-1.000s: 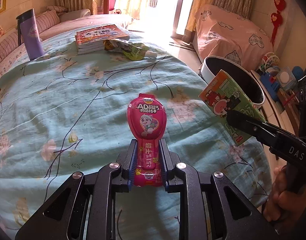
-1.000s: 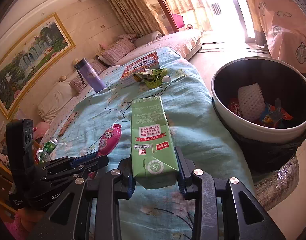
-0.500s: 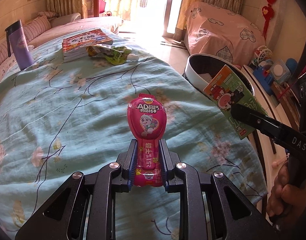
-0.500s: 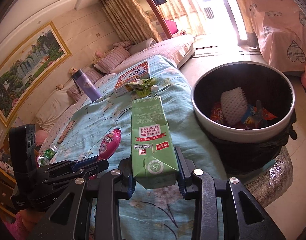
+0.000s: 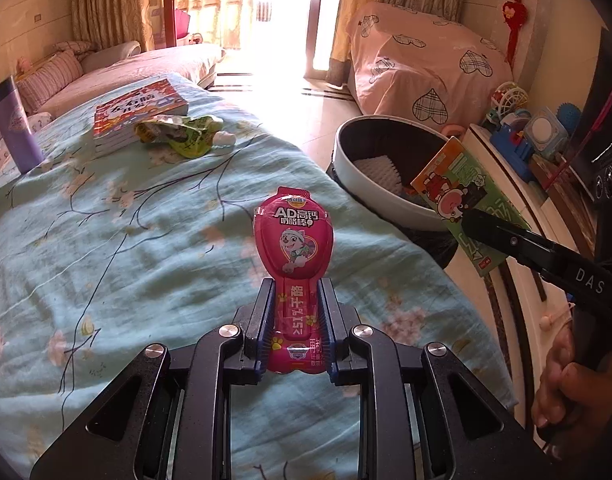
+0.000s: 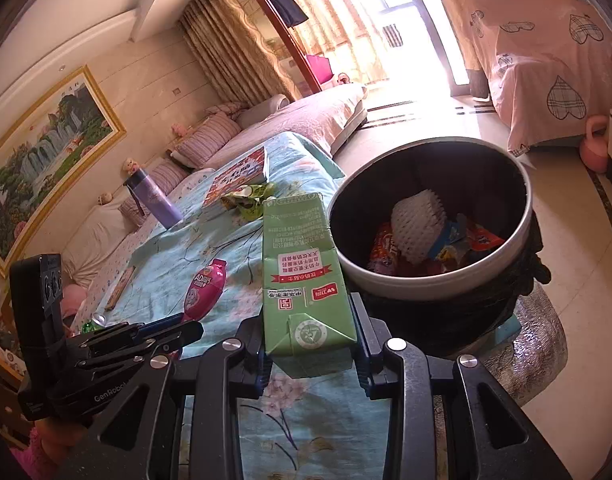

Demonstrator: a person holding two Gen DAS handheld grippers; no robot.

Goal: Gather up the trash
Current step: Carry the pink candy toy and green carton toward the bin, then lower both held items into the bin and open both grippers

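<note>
My left gripper (image 5: 293, 298) is shut on a pink snack wrapper (image 5: 293, 240) and holds it above the light-blue flowered bedspread (image 5: 125, 240). My right gripper (image 6: 310, 320) is shut on a green drink carton (image 6: 301, 264), held beside the near rim of the round trash bin (image 6: 518, 240). The bin holds a white foam net and several colourful wrappers. In the left wrist view the carton (image 5: 462, 200) hangs at the bin's (image 5: 346, 160) near right rim. A crumpled green wrapper (image 5: 181, 136) lies on the bed by a book.
A stack of books (image 5: 137, 114) and a purple flask (image 5: 15, 128) stand at the far end of the bed. A sofa with striped pillows (image 5: 53, 76) is behind. A pink-covered piece of furniture (image 5: 422, 64) and toys (image 5: 526, 128) stand beyond the bin.
Both grippers have moved forward and right toward the trash bin with their loads still held. The bin now looks closer and more of its inside shows.
</note>
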